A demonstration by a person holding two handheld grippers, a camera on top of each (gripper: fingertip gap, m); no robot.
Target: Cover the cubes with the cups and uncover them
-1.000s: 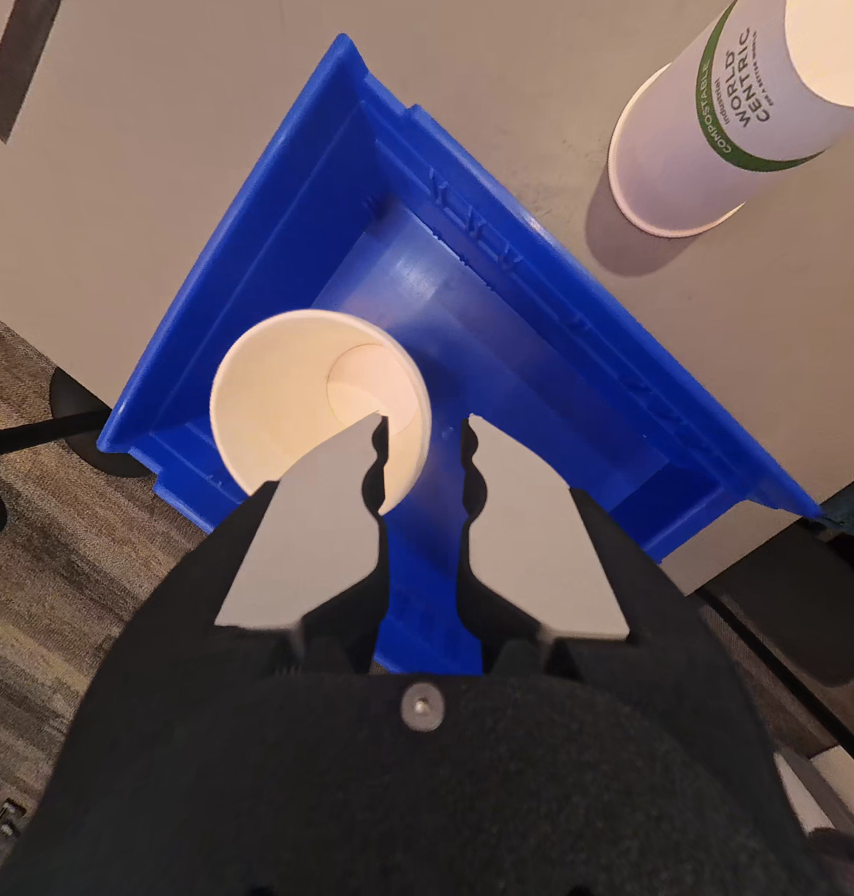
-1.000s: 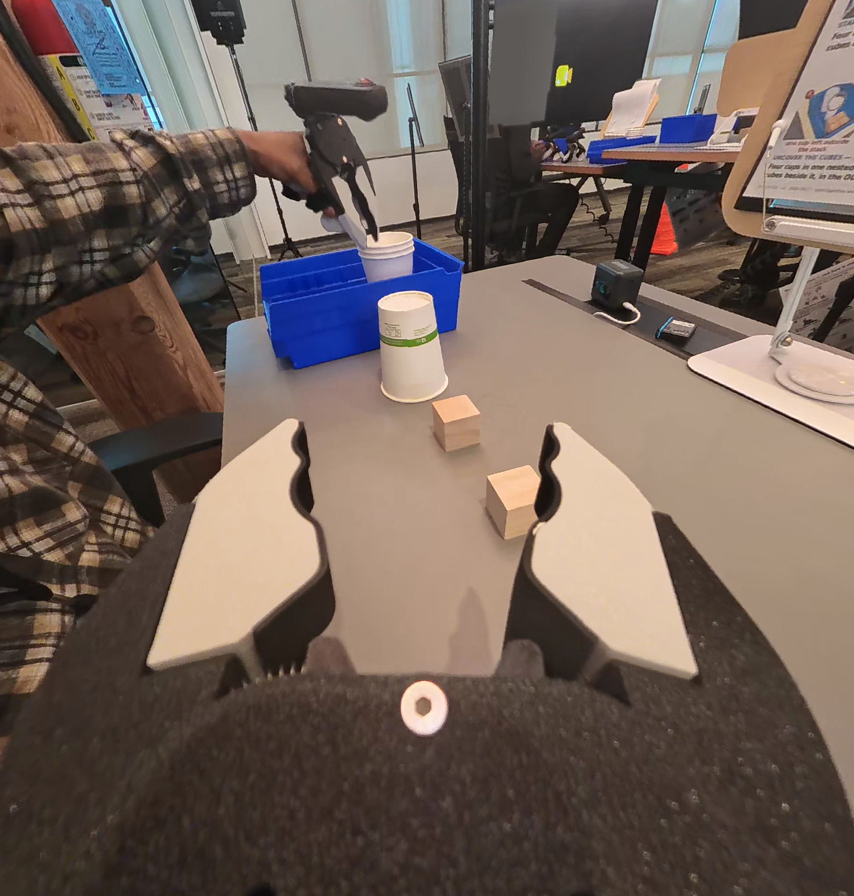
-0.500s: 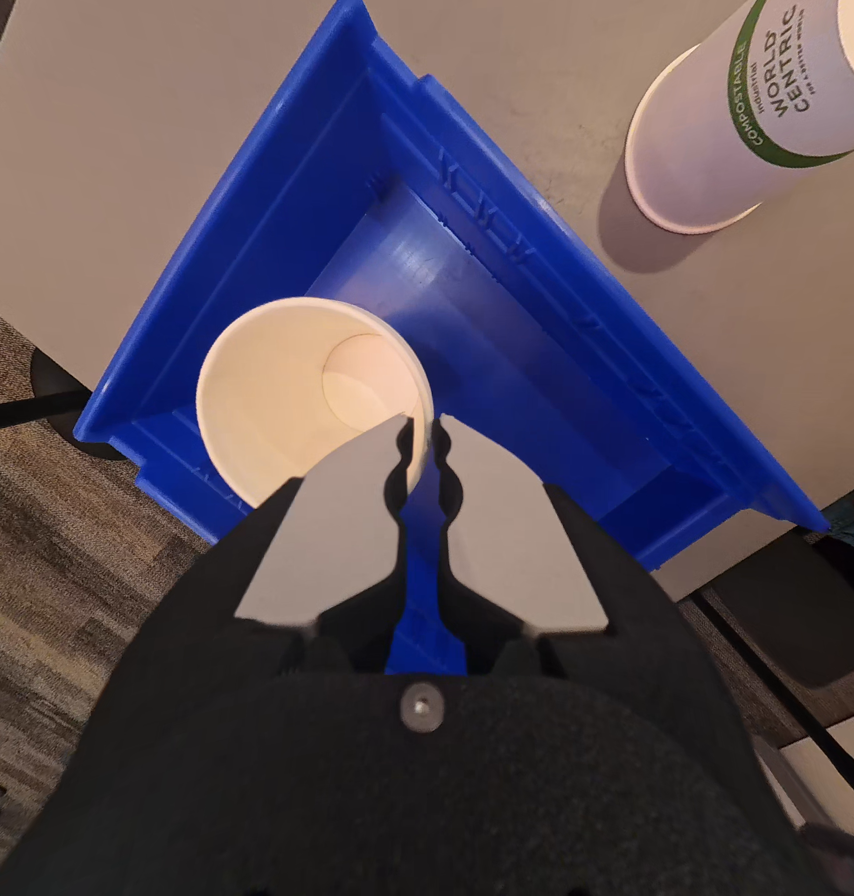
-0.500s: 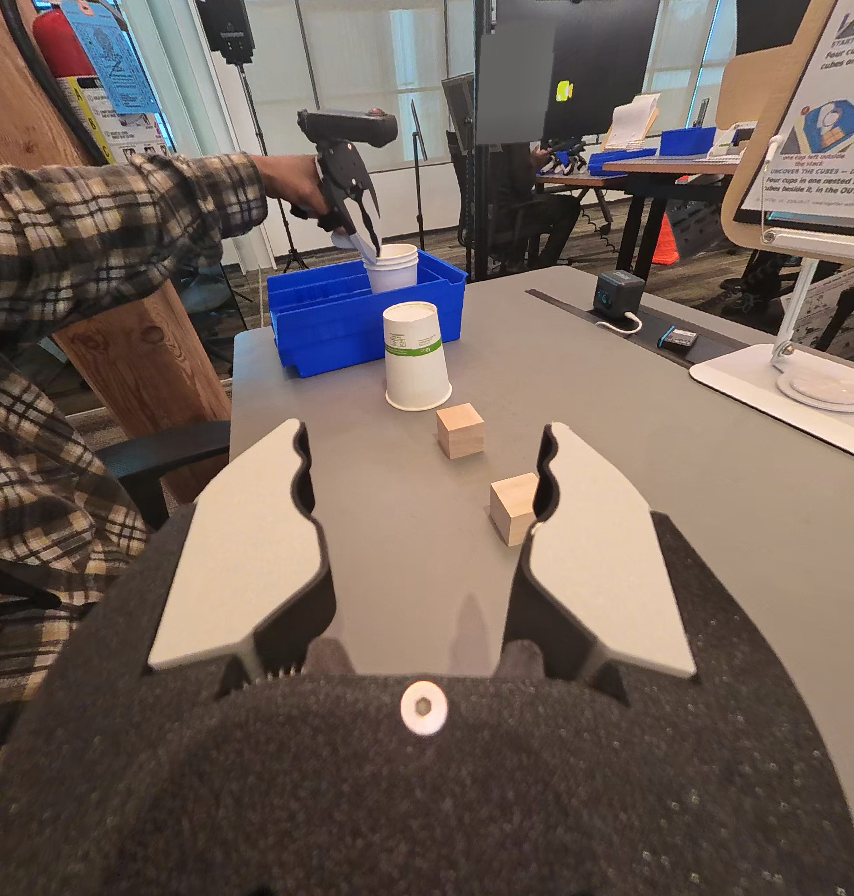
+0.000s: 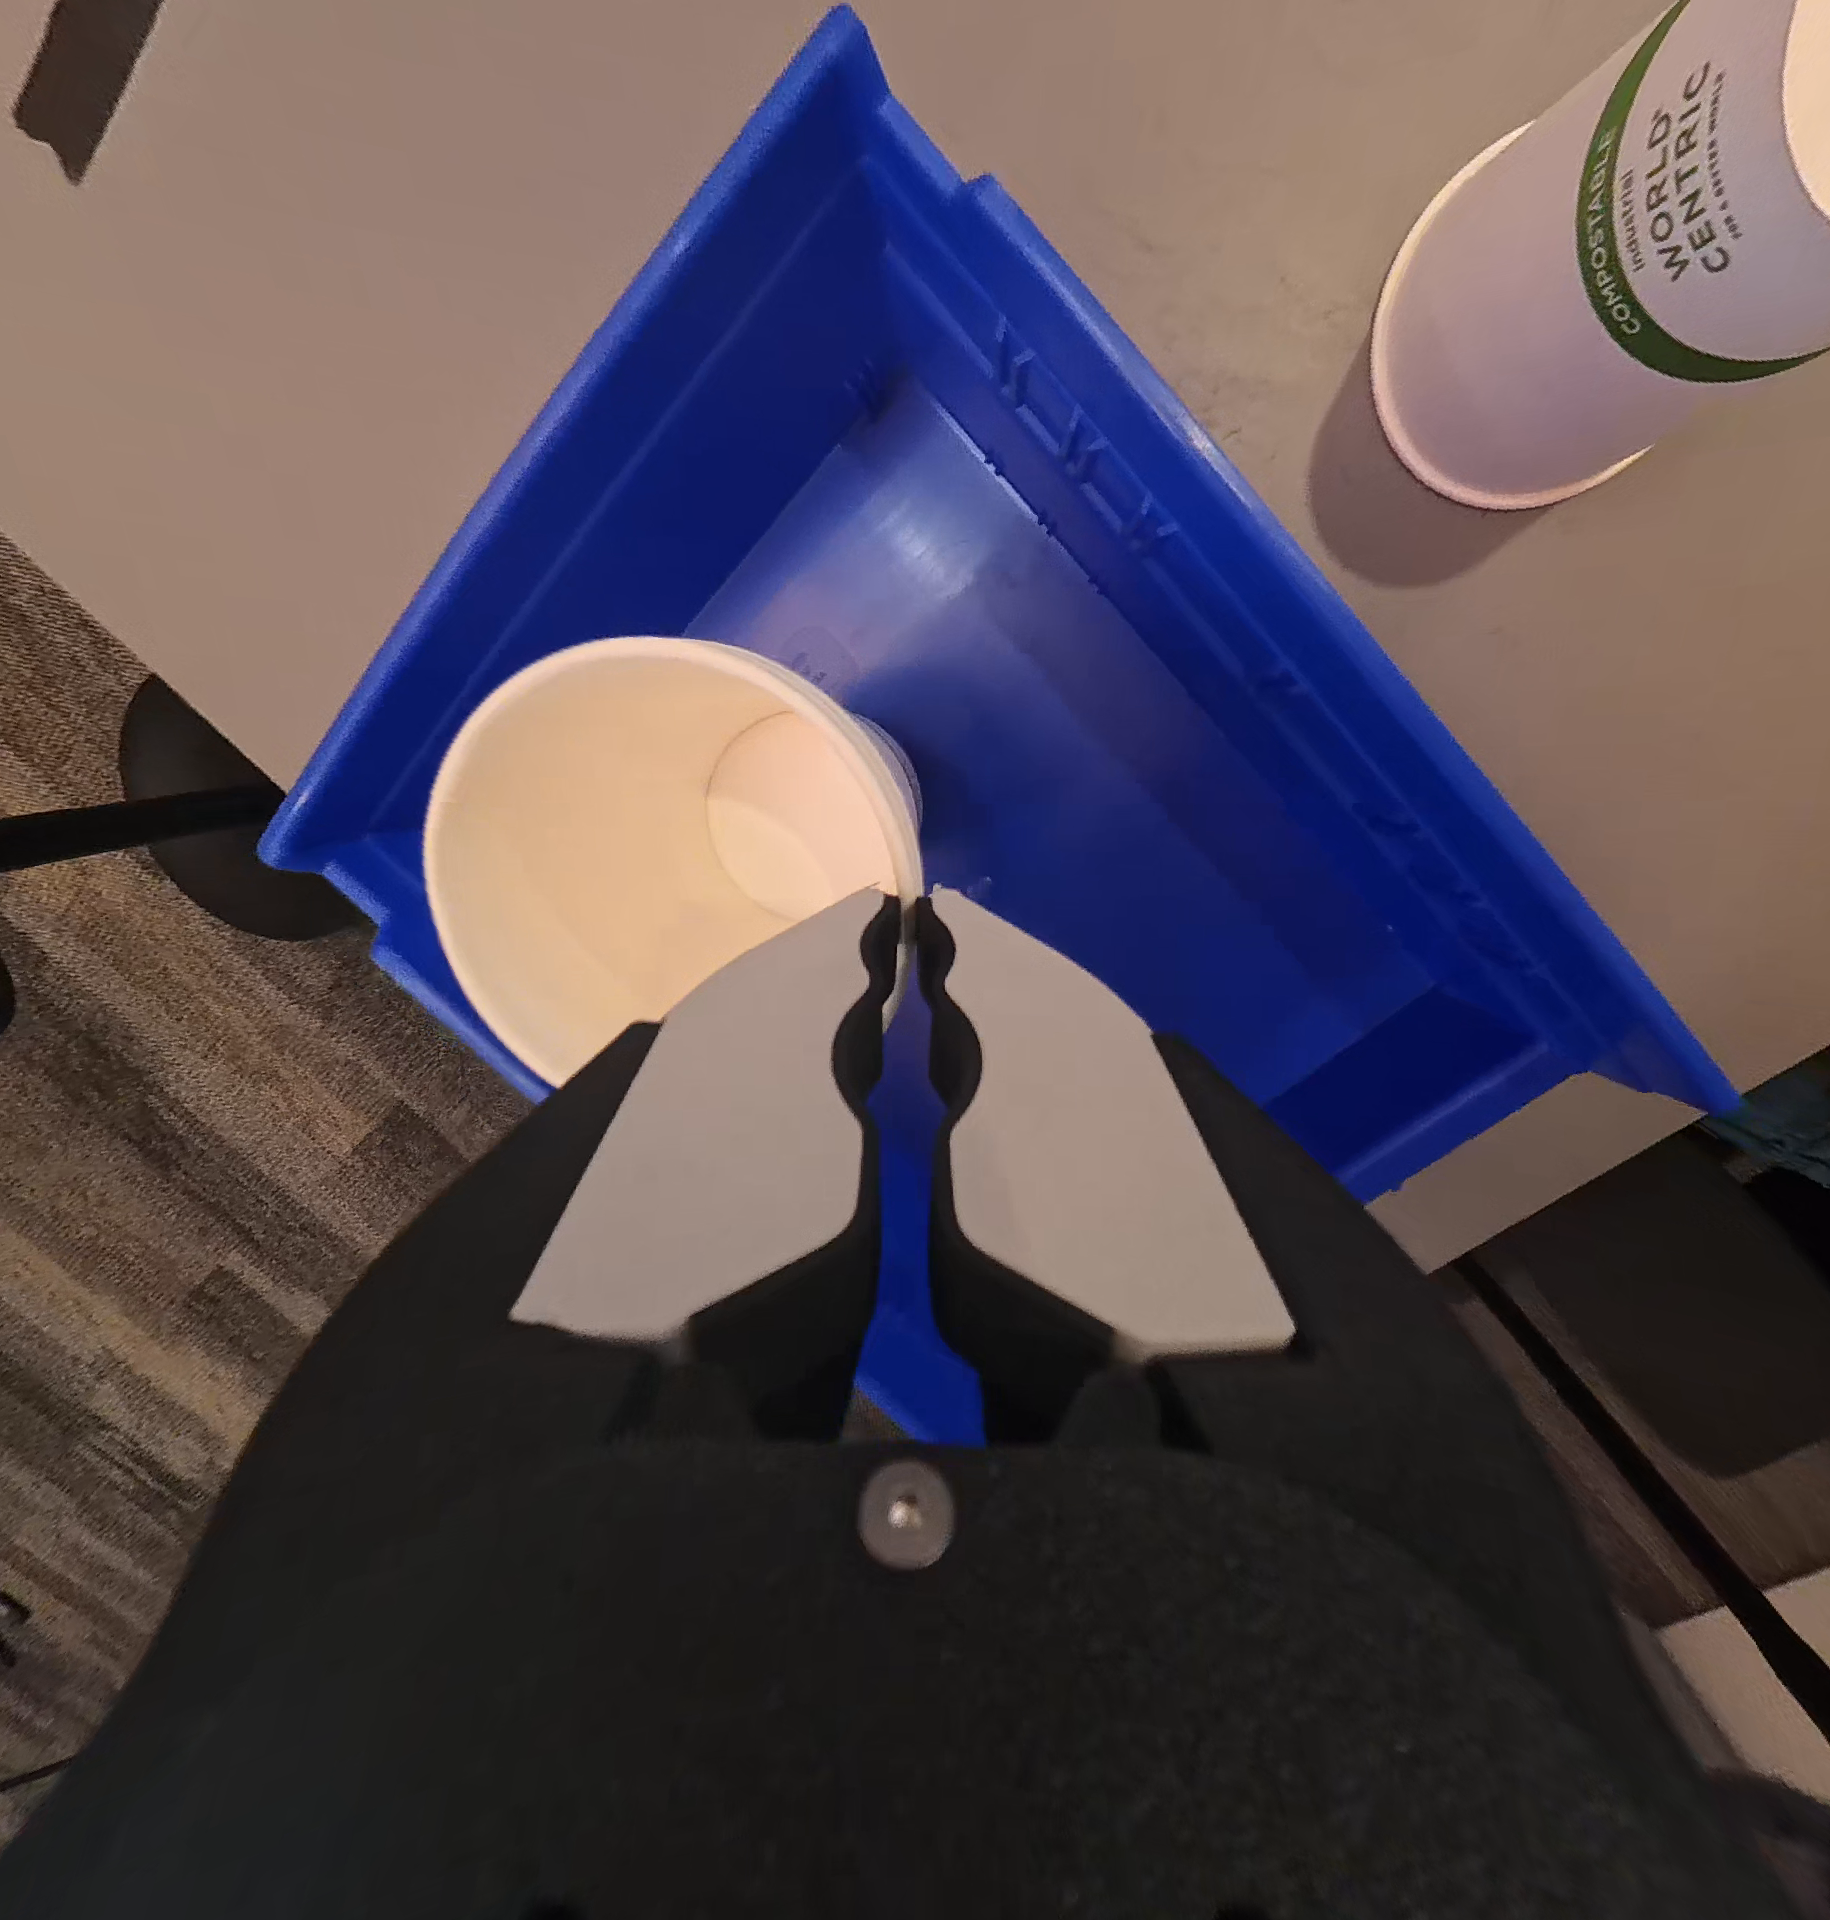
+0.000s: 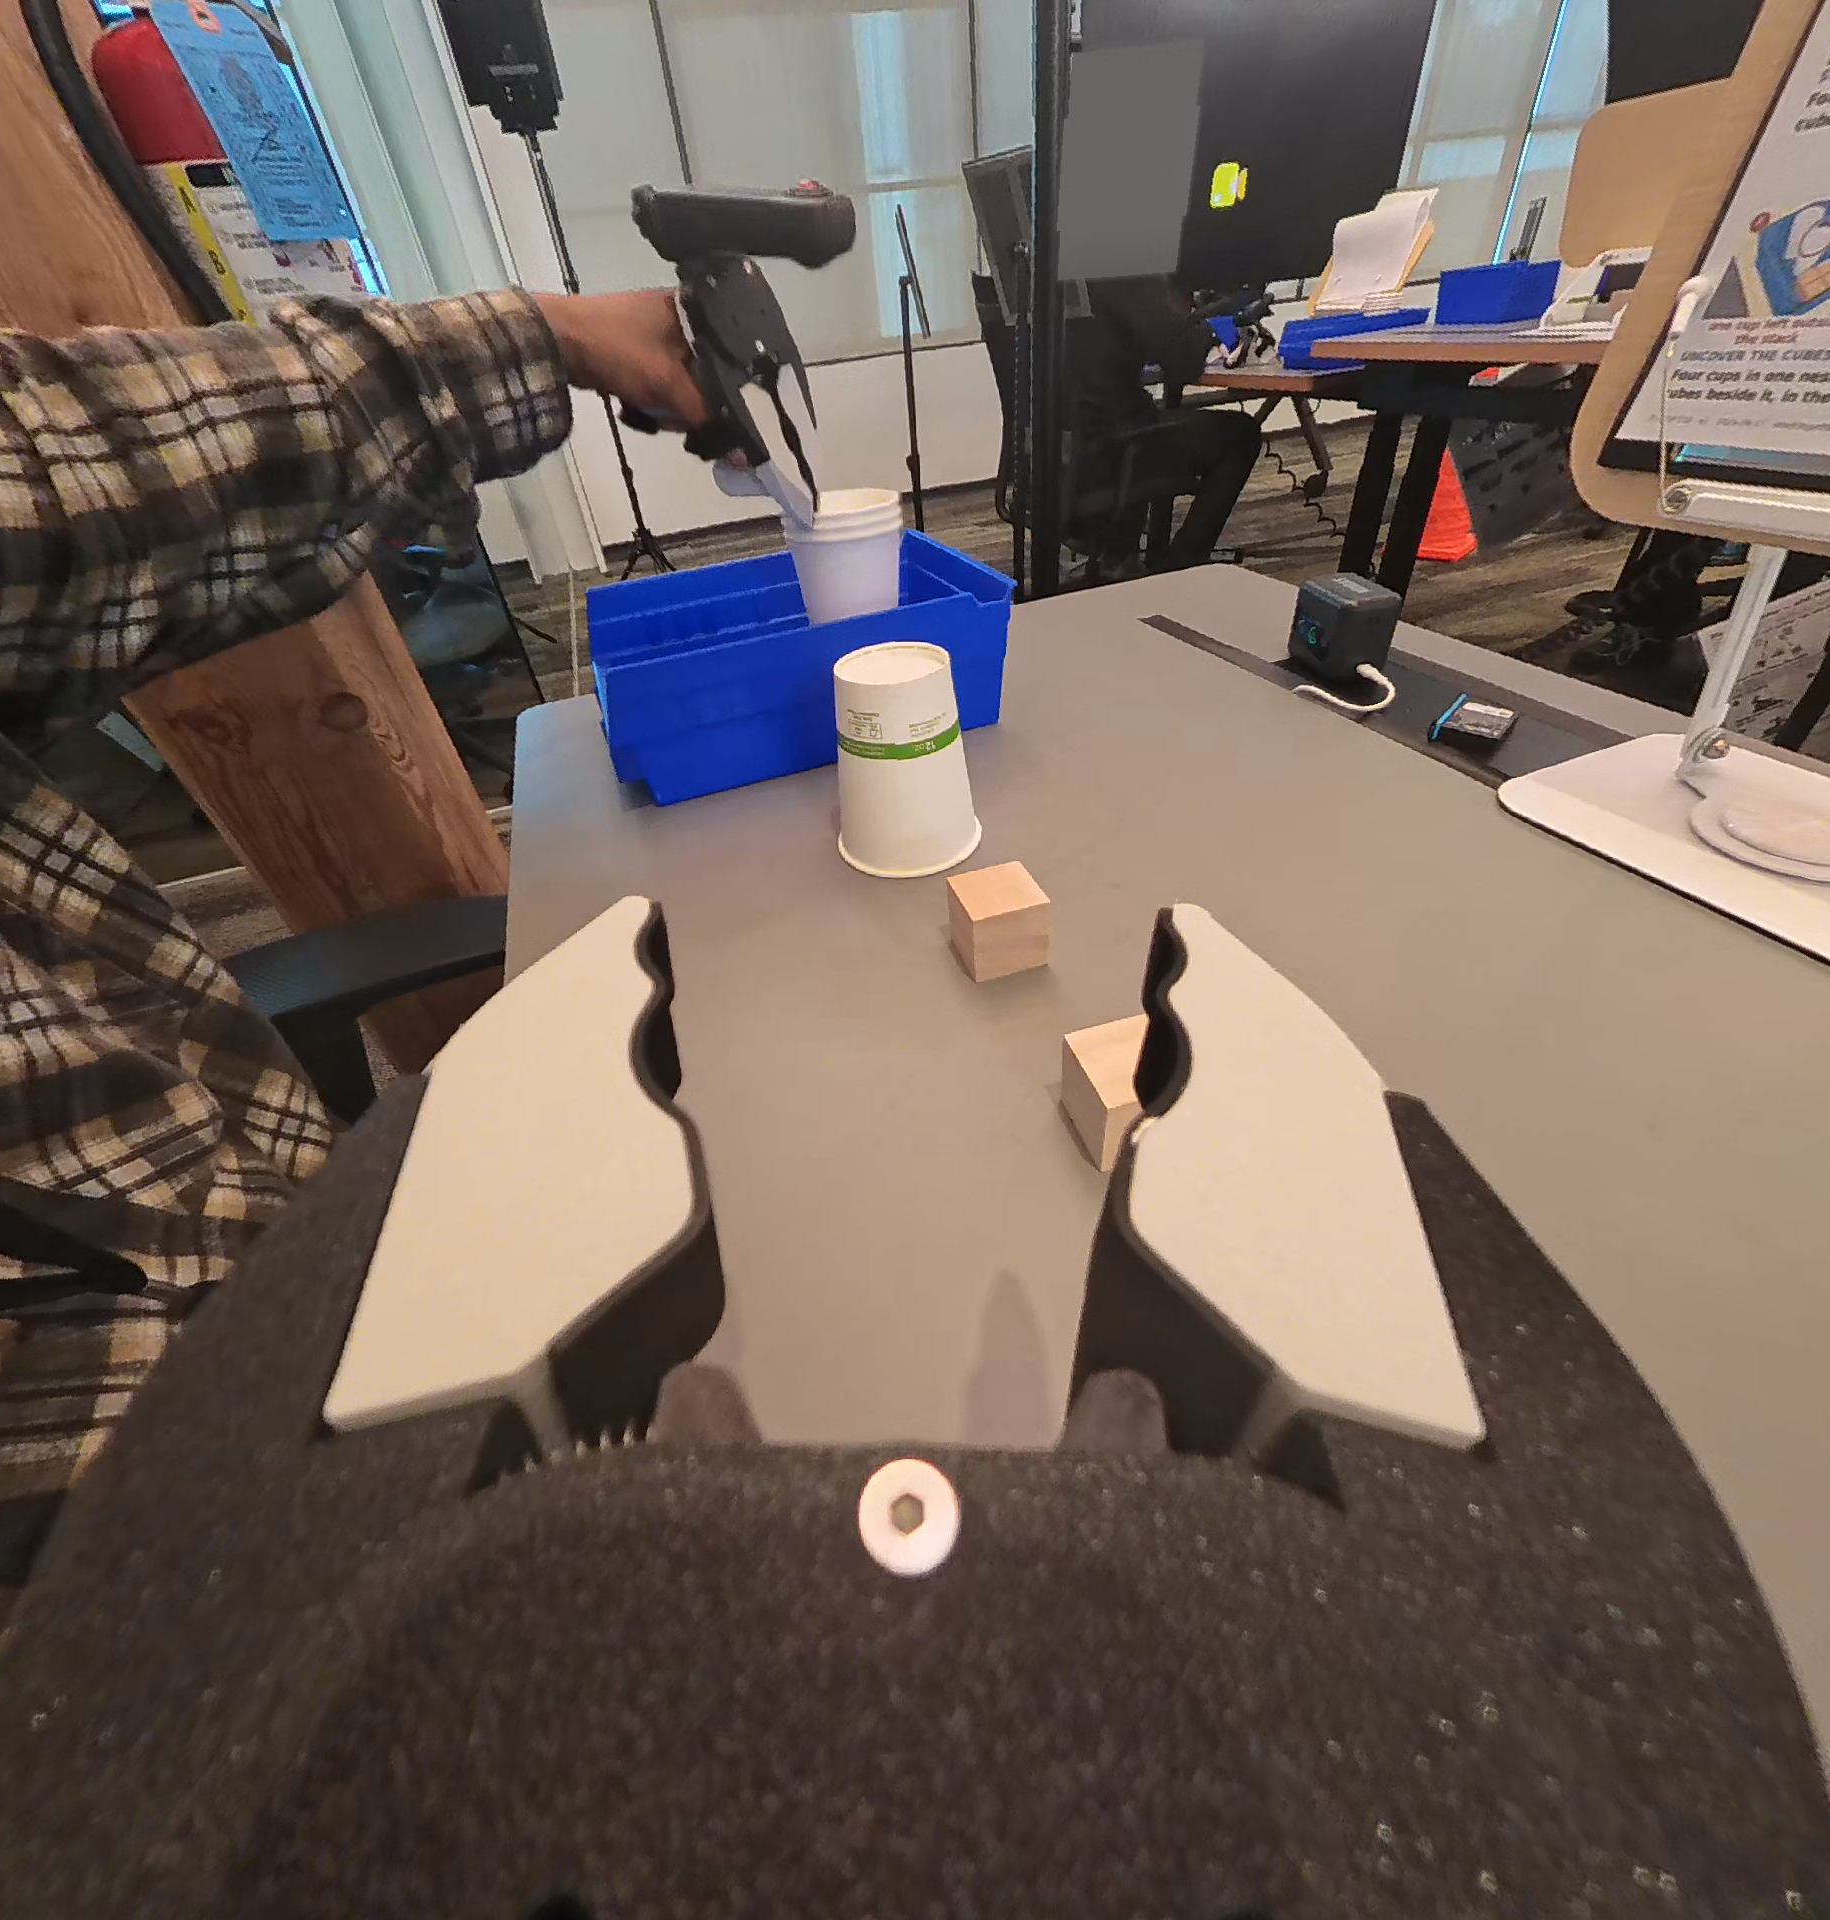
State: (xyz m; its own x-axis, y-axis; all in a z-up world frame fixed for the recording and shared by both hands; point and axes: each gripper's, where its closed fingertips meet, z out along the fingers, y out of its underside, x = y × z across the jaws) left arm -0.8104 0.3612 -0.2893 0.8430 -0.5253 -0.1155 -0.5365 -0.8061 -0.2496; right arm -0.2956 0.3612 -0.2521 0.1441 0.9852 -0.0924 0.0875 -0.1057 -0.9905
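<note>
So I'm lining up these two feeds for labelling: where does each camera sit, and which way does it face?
Left wrist view: on the left gripper, facing steeply down at the open white paper cup it pinches over the blue plastic bin.
Right wrist view: on the open right gripper, facing level across the grey table past two wooden cubes; a plaid sleeve shows.
Shared: bin, pinched cup, upside-down green-banded paper cup.

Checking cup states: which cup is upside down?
The green-banded cup on the table, mouth down. The cup in the blue bin stands mouth up, rim pinched by the left gripper.
</note>
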